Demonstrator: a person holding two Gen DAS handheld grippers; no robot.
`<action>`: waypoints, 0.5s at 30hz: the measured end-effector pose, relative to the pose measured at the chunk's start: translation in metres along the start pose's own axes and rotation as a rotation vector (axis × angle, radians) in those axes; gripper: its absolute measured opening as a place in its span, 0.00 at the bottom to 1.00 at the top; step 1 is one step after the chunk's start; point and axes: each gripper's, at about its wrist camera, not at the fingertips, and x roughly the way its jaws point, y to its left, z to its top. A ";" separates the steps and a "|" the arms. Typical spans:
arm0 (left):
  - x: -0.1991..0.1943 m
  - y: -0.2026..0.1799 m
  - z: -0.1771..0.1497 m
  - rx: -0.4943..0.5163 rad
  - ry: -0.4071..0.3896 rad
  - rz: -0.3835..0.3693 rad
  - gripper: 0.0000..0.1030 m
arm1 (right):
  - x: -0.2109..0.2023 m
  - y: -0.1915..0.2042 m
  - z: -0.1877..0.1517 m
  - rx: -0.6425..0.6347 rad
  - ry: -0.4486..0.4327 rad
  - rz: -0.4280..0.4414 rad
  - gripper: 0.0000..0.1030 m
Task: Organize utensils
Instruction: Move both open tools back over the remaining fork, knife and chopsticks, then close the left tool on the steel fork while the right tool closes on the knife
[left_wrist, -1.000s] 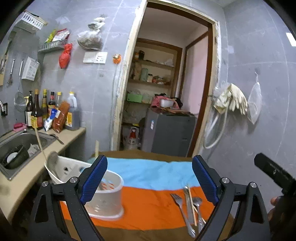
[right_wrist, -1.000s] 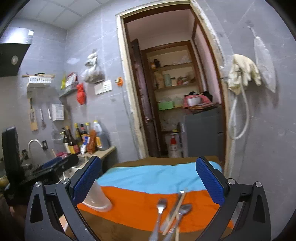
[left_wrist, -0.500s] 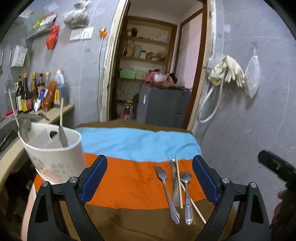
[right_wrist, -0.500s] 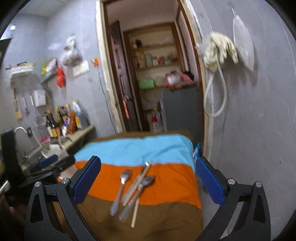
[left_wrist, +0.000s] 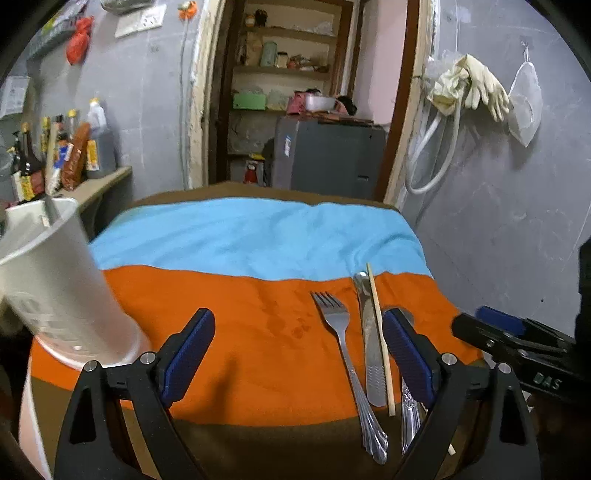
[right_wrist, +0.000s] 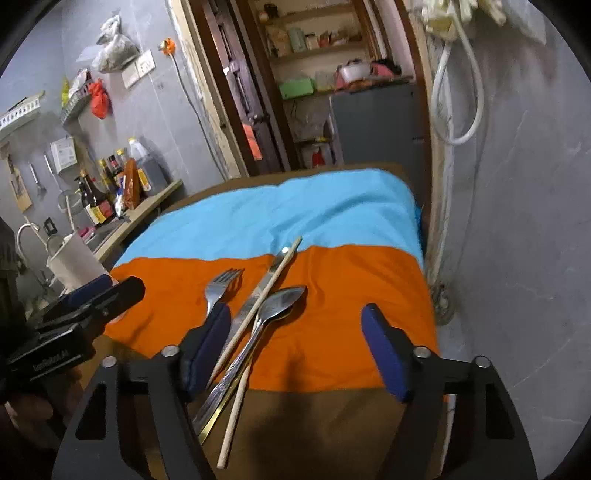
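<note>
A fork (left_wrist: 340, 332), a knife (left_wrist: 369, 339), a wooden chopstick (left_wrist: 380, 339) and a spoon (left_wrist: 408, 413) lie together on the orange stripe of the cloth. A white utensil holder (left_wrist: 55, 295) stands at the cloth's left edge. My left gripper (left_wrist: 297, 321) hovers over the orange stripe, its jaws closing slightly, gripping nothing. My right gripper (right_wrist: 295, 317) hangs just above the spoon (right_wrist: 284, 295), knife (right_wrist: 258, 295) and chopstick (right_wrist: 266, 284). Its jaws are closing, the pads touching nothing. Its left finger hides the handle of the fork (right_wrist: 221, 284). A second chopstick (right_wrist: 236, 413) lies nearer.
The table (left_wrist: 258, 229) wears a blue, orange and brown striped cloth. A grey wall (right_wrist: 517, 221) runs close along its right side. A counter with bottles (right_wrist: 110, 184) and a sink stands left; an open doorway (left_wrist: 303, 110) lies beyond the far end.
Both grippers have come down towards the table and tilted downward, so the utensils loom larger. The right gripper's fingers stand closer together than before.
</note>
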 end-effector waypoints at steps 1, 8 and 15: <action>0.005 0.000 0.000 0.002 0.013 -0.006 0.76 | 0.005 -0.001 0.001 0.000 0.016 0.007 0.56; 0.042 -0.001 -0.004 0.011 0.152 -0.054 0.49 | 0.024 0.000 0.004 -0.007 0.069 0.059 0.40; 0.056 0.003 -0.005 -0.015 0.219 -0.112 0.32 | 0.042 0.006 0.007 -0.018 0.115 0.102 0.31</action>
